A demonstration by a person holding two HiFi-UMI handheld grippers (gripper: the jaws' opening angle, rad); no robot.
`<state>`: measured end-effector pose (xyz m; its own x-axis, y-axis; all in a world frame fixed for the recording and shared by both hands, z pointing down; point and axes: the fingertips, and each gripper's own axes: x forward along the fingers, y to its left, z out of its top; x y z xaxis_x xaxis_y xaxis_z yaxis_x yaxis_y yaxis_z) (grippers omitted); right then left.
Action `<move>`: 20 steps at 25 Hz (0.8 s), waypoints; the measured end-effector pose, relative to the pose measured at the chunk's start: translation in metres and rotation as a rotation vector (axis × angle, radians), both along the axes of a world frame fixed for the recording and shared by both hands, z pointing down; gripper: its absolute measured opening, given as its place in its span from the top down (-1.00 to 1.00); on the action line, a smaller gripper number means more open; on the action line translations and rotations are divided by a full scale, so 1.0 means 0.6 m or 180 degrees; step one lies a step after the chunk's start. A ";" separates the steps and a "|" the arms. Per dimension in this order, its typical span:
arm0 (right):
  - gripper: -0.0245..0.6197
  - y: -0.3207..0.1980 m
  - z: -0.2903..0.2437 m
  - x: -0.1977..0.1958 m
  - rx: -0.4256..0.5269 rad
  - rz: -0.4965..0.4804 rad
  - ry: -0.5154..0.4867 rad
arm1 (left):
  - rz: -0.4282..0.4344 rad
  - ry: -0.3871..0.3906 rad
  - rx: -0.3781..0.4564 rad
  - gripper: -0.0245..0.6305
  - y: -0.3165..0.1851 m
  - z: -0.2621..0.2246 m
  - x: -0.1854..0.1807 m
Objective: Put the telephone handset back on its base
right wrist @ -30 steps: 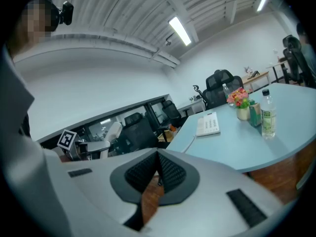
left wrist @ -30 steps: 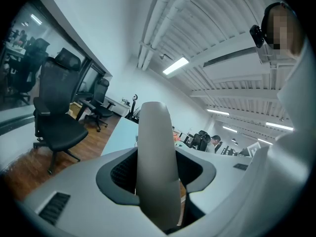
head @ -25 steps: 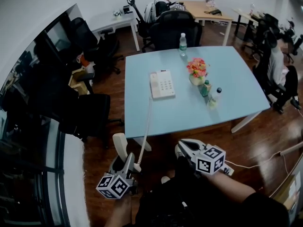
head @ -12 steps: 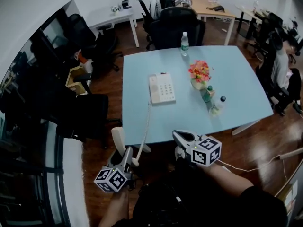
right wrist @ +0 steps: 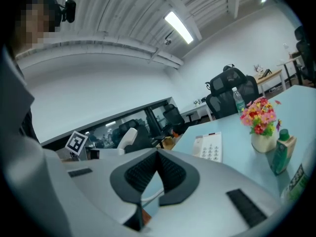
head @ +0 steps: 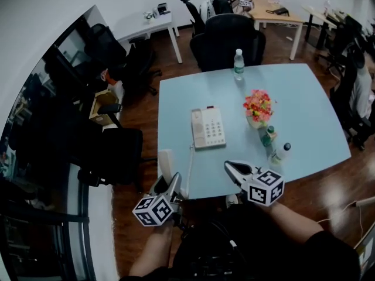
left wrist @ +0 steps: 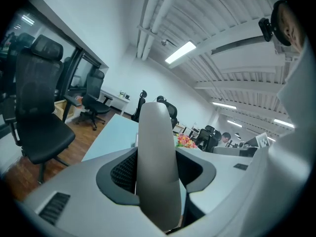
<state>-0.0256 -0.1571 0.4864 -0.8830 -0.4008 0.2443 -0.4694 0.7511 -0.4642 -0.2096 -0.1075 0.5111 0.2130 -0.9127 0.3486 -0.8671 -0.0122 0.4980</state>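
The cream telephone base [head: 208, 127] lies on the light blue table [head: 293, 107], keypad up. Its handset [head: 166, 165] stands upright off the table's near left corner, and my left gripper [head: 168, 182] is shut on it. A coiled cord [head: 188, 167] runs from the handset up to the base. In the left gripper view the handset [left wrist: 157, 167] fills the space between the jaws. My right gripper [head: 230, 167] hovers shut over the table's near edge and holds nothing. In the right gripper view the base [right wrist: 208, 147] lies ahead and the handset [right wrist: 128, 136] shows at the left.
A vase of flowers [head: 258, 106], a green bottle [head: 268, 136] and a clear bottle [head: 283, 151] stand right of the base, with a water bottle [head: 238, 63] at the far edge. Black office chairs [head: 231, 37] ring the table. People sit at desks behind and at the right.
Both grippers have come nearer the table's near edge. The left gripper has carried the handset up toward the near left corner, and the right gripper's tip now reaches over the tabletop.
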 end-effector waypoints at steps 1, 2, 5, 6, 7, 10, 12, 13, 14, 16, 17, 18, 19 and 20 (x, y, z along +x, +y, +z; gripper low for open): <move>0.88 -0.015 0.001 0.001 -0.0020 -0.0011 -0.0002 | -0.0025 0.0001 -0.0043 0.28 -0.017 0.007 0.002; 0.88 -0.030 -0.001 0.002 -0.0036 -0.0020 -0.0009 | -0.0053 -0.0003 -0.0086 0.28 -0.034 0.013 0.003; 0.88 -0.070 0.001 0.004 -0.0065 -0.0045 -0.0066 | -0.0100 -0.0061 -0.0176 0.28 -0.085 0.028 0.008; 0.88 -0.080 0.004 0.006 -0.0075 -0.0062 -0.0094 | -0.0098 -0.0096 -0.0199 0.28 -0.102 0.032 0.011; 0.88 -0.089 0.005 0.007 -0.0081 -0.0086 -0.0118 | -0.0095 -0.0137 -0.0228 0.28 -0.118 0.038 0.014; 0.88 -0.111 0.007 0.012 -0.0071 -0.0179 -0.0162 | -0.0121 -0.0269 -0.0319 0.28 -0.162 0.063 0.018; 0.88 -0.123 0.011 0.018 -0.0083 -0.0208 -0.0174 | -0.0155 -0.0336 -0.0377 0.28 -0.192 0.077 0.018; 0.88 -0.128 0.015 0.023 -0.0111 -0.0204 -0.0175 | -0.0167 -0.0364 -0.0407 0.28 -0.207 0.082 0.020; 0.88 -0.132 0.019 0.029 -0.0152 -0.0193 -0.0178 | -0.0172 -0.0390 -0.0440 0.28 -0.223 0.086 0.024; 0.88 -0.137 0.028 0.038 -0.0242 -0.0176 -0.0190 | -0.0164 -0.0435 -0.0514 0.28 -0.254 0.097 0.033; 0.88 -0.141 0.033 0.042 -0.0275 -0.0172 -0.0199 | -0.0157 -0.0458 -0.0548 0.28 -0.270 0.103 0.037; 0.88 -0.144 0.036 0.045 -0.0296 -0.0168 -0.0212 | -0.0145 -0.0490 -0.0577 0.28 -0.288 0.109 0.040; 0.88 -0.149 0.038 0.048 -0.0308 -0.0160 -0.0229 | -0.0132 -0.0530 -0.0606 0.28 -0.306 0.114 0.043; 0.88 -0.155 0.040 0.051 -0.0315 -0.0145 -0.0248 | -0.0119 -0.0571 -0.0641 0.28 -0.324 0.120 0.045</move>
